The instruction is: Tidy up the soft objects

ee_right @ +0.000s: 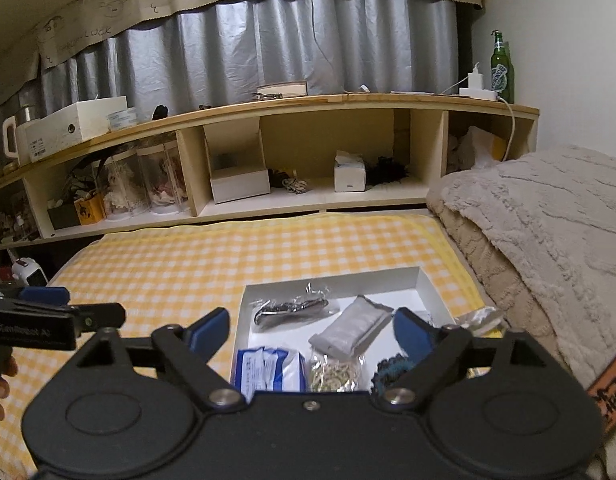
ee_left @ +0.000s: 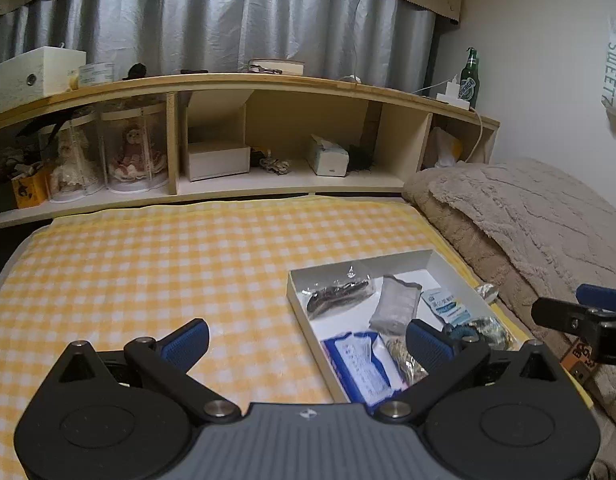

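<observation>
A shallow white box (ee_left: 388, 262) (ee_right: 348, 282) lies on the yellow checked bed sheet (ee_left: 168, 260). In it are a dark item in a clear bag (ee_right: 292, 308), a grey-white packet (ee_right: 350, 328), a blue-and-white packet (ee_right: 268, 368), a bag of pale strands (ee_right: 336, 372) and a dark teal knitted piece (ee_right: 392, 368). A silvery packet (ee_right: 478, 320) lies just outside the box's right wall. My right gripper (ee_right: 312, 332) hovers open over the box's near half, holding nothing. My left gripper (ee_left: 308, 342) is open and empty over the box's left wall.
A folded beige blanket (ee_left: 528, 208) rises along the right of the bed. At the head stands a wooden shelf unit (ee_right: 308, 104) with boxes, dolls in clear cases and a green bottle (ee_right: 502, 68). Bare checked sheet stretches to the left of the box.
</observation>
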Motion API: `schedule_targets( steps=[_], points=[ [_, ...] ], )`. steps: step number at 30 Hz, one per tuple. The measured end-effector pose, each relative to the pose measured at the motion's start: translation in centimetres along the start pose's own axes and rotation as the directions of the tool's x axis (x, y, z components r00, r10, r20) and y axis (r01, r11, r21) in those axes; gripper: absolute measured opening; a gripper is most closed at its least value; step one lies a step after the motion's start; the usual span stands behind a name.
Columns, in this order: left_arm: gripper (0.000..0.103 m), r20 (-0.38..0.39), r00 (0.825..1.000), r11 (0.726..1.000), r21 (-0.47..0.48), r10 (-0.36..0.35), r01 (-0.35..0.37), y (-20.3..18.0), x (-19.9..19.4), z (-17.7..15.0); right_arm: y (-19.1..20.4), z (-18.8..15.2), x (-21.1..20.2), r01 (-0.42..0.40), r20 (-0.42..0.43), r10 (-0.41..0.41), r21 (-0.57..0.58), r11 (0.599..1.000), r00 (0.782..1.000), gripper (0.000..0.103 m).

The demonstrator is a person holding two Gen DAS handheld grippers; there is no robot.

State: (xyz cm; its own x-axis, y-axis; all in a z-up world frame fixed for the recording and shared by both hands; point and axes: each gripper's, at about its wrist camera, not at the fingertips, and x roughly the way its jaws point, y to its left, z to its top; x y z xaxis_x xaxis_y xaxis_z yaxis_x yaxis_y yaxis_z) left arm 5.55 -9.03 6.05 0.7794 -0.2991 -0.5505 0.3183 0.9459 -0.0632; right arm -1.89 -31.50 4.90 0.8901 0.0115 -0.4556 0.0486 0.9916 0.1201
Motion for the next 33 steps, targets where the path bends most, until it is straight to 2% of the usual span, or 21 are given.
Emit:
schedule_targets(
  steps=[5, 16, 19, 25, 33],
  points=[
    [0.103, 0.012, 0.998, 0.998, 0.027, 0.061, -0.061, -0.2, -2.3, -1.8, 0.3, -1.8, -1.6, 0.029, -0.005, -0.029, 0.011, 1.000, 1.000, 0.103],
    [0.103, -0.012, 0.992, 0.991, 0.052, 0.124, -0.123, 0.0, -4.0, -6.2, 1.2, -5.7, -3.8, 0.069, -0.036, -0.069, 0.011, 0.998, 0.997, 0.103],
    [0.103, -0.008, 0.992, 0.991, 0.053, 0.122, -0.122, 0.0, -4.4, -7.0, 1.4, -6.7, -4.1, 0.079, -0.043, -0.078, 0.012, 0.997, 0.996, 0.103],
    [0.103, 0.023, 0.991, 0.989, 0.052, 0.134, -0.136, 0.1, -4.7, -8.3, 2.4, -9.0, -4.3, 0.137, -0.034, -0.139, -0.061, 0.989, 0.990, 0.103],
    [0.103, 0.025, 0.994, 0.992, 0.064, 0.107, -0.108, -0.3, -4.5, -9.9, 2.7, -10.0, -4.6, 0.137, 0.003, -0.137, -0.061, 0.989, 0.991, 0.103]
  ],
)
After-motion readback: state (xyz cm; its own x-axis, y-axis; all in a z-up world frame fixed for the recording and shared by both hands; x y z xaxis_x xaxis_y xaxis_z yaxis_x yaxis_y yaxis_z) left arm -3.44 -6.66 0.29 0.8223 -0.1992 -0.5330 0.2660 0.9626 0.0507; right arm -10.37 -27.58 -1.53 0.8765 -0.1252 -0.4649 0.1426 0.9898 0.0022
